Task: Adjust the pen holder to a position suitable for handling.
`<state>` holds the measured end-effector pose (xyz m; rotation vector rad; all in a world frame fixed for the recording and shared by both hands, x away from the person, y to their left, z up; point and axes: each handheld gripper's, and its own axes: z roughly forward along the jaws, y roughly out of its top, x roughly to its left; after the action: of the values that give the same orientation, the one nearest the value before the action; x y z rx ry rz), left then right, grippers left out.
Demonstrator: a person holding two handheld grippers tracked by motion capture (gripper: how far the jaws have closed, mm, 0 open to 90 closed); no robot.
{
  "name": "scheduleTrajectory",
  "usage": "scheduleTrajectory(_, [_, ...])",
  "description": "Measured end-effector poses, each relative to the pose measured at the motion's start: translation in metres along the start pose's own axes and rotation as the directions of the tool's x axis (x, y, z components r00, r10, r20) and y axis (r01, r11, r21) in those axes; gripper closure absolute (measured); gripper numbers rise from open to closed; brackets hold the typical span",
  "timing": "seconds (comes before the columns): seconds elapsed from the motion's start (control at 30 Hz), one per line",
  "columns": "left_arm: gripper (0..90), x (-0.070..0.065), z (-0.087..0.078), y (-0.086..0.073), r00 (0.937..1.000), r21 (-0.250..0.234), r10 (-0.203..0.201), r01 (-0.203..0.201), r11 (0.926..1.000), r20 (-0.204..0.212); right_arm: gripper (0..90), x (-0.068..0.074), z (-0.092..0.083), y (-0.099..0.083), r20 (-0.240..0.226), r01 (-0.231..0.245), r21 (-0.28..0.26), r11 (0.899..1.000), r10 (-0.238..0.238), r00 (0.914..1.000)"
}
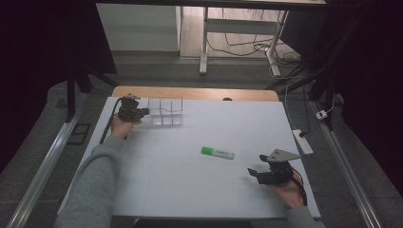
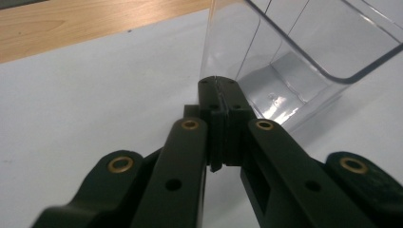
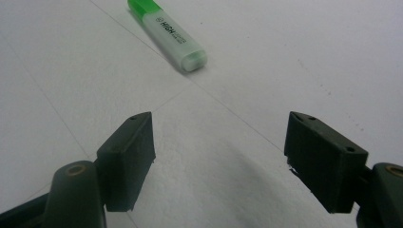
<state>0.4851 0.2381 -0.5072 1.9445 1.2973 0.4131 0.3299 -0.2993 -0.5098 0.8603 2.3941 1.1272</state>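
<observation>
Left gripper (image 1: 142,113), upper left: clamped on clear divided box (image 1: 166,112) wall. Right gripper (image 1: 257,173), lower right: wide, empty. Green highlighter (image 1: 217,152), centre.

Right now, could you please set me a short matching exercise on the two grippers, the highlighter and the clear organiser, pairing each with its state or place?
Things:
1. left gripper
2. right gripper
3. green highlighter
4. clear organiser

States or places:
A. lies flat mid-table
B. jaws shut, at the box's wall
C. stands at the far left of the white board
D. jaws open, nothing between them

Pairs: 1-B, 2-D, 3-A, 4-C
</observation>
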Motion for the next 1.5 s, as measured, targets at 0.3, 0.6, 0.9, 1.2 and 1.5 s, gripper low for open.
scheduleTrajectory(0.3, [89.1, -0.010, 0.008, 0.007, 0.9998, -0.002, 0.009, -0.009, 1.0000, 0.015, 25.0, 0.000, 0.000, 0.000, -0.001, 0.003, 0.001, 1.000, -0.003, 1.0000])
scheduleTrajectory(0.6, [89.1, -0.019, 0.013, 0.011, 0.9995, -0.004, 0.013, -0.013, 0.9999, 0.027, 25.0, 0.000, 0.000, 0.000, -0.002, 0.003, 0.000, 1.000, -0.003, 1.0000])
scheduleTrajectory(0.9, [89.1, -0.028, 0.019, 0.017, 0.9990, -0.002, 0.027, -0.027, 0.9996, 0.035, 25.0, -0.001, 0.000, -0.001, -0.004, 0.002, 0.002, 1.000, -0.002, 1.0000])
scheduleTrajectory(1.2, [89.1, -0.037, 0.024, 0.024, 0.9984, 0.000, 0.039, -0.040, 0.9992, 0.042, 24.9, -0.001, 0.001, -0.002, -0.006, 0.001, 0.002, 1.000, -0.001, 1.0000])
scheduleTrajectory(1.5, [89.1, -0.045, 0.030, 0.028, 0.9974, 0.005, 0.050, -0.051, 0.9987, 0.052, 24.9, 0.000, 0.000, -0.002, -0.006, 0.002, 0.006, 1.000, -0.002, 1.0000])
